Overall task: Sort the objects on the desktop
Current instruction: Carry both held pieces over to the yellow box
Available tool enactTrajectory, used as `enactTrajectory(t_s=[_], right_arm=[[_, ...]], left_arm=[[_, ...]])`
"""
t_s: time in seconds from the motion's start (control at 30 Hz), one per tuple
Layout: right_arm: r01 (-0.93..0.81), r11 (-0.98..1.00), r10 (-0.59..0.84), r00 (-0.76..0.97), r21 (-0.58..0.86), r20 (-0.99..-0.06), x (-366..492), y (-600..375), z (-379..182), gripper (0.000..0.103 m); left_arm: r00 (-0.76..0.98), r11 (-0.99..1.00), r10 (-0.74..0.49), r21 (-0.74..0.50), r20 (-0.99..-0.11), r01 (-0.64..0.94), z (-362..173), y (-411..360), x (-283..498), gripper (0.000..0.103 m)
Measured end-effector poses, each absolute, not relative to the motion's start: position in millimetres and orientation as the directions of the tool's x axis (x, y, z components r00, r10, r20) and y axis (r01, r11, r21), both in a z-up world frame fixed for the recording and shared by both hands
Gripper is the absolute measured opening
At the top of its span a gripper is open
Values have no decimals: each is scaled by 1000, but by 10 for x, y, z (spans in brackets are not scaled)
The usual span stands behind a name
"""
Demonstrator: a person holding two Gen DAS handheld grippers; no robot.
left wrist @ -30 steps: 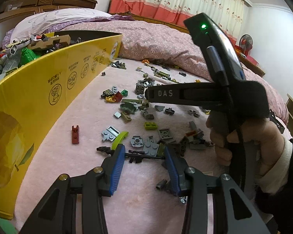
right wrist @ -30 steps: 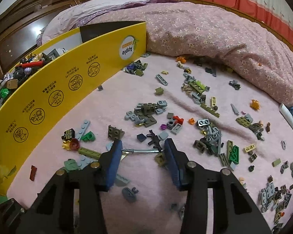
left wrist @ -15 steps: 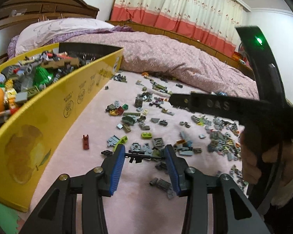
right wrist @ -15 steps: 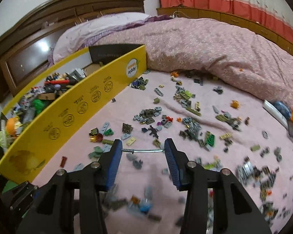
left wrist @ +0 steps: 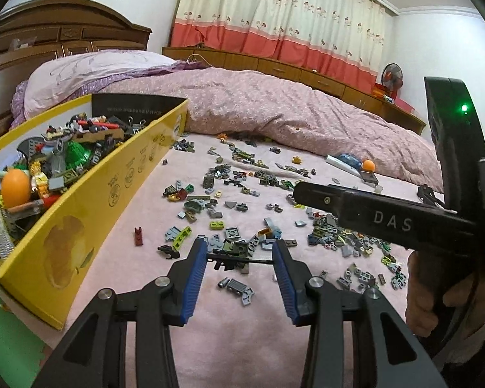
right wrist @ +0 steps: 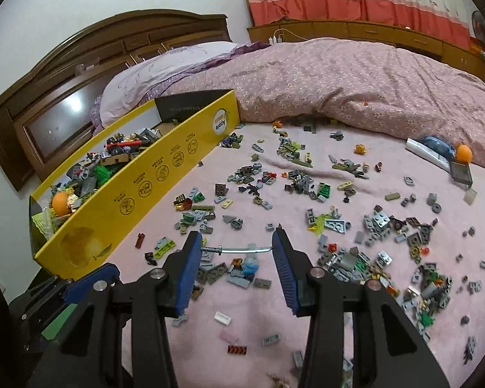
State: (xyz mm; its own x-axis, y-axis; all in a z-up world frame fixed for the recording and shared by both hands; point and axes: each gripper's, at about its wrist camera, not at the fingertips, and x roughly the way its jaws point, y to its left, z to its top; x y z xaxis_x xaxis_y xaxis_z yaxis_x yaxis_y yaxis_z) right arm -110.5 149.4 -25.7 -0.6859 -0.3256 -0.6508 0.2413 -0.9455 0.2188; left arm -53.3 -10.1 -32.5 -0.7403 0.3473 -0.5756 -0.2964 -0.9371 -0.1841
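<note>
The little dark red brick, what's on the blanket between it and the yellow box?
Nothing: in both wrist views only bare pink blanket lies between the dark red brick and the yellow box. The nearest other pieces sit on the brick's far side.

Pink bed (left wrist: 139, 213), scattered bricks (right wrist: 376, 226), yellow box (right wrist: 152, 187)

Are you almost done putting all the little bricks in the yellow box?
Not nearly. The yellow box already holds a heap of bricks and an orange ball. Right now the left gripper grips a black toy gun, and the right gripper grips a silver toy sword, both above the bed. Lots of loose bricks are still scattered on the pink sheet.
</note>
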Motion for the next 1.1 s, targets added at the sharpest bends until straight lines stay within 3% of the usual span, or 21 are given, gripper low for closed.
enactTrajectory(t_s=[1.1], right_arm=[[291,-940,-337,-699,180,-631,-917,1196,-46,46]], left_arm=[[-813,-977,210,-147,-543,-154,46,-596,-458,42]])
